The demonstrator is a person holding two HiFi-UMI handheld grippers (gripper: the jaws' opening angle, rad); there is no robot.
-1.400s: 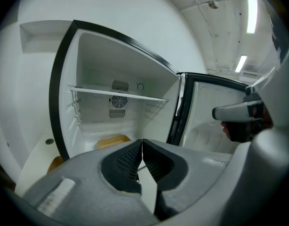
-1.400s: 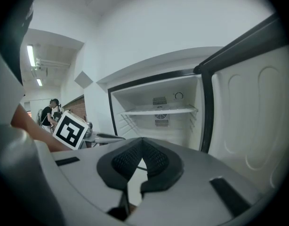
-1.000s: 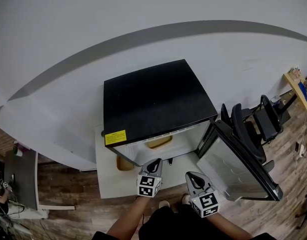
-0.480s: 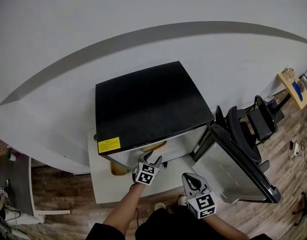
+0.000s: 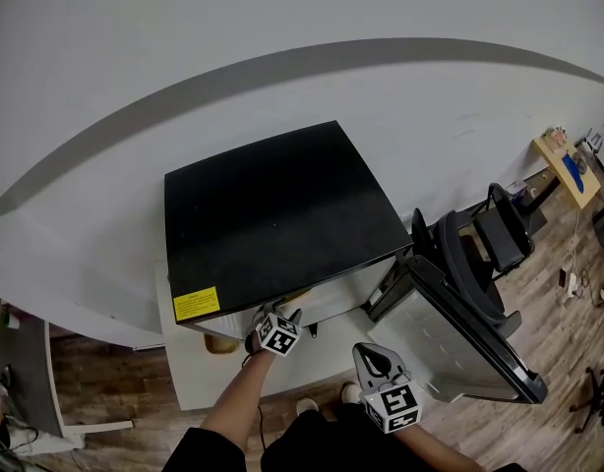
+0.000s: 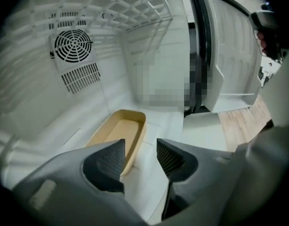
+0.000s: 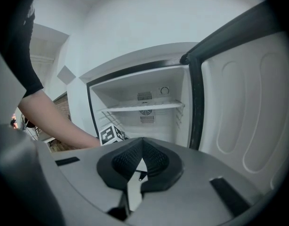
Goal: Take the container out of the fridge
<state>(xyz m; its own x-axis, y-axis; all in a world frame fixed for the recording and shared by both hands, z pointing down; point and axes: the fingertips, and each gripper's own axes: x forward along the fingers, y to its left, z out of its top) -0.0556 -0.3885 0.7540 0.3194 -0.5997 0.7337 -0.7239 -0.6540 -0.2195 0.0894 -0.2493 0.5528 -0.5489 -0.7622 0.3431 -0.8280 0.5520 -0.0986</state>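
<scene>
Container [image 6: 117, 133], tan and shallow, lies on the floor of the fridge [image 5: 272, 205], just beyond my left gripper [image 6: 140, 150]. 1 second ago that gripper hung closed outside the opening; now it reaches inside and its jaws are opening, with nothing between the pads. My right gripper [image 7: 142, 149] is outside, facing the fridge beside the swung-out door [image 5: 459, 332], jaws together and empty. I count 1 container, 1 fridge, 1 door and 2 grippers. The container looks empty, I think.
</scene>
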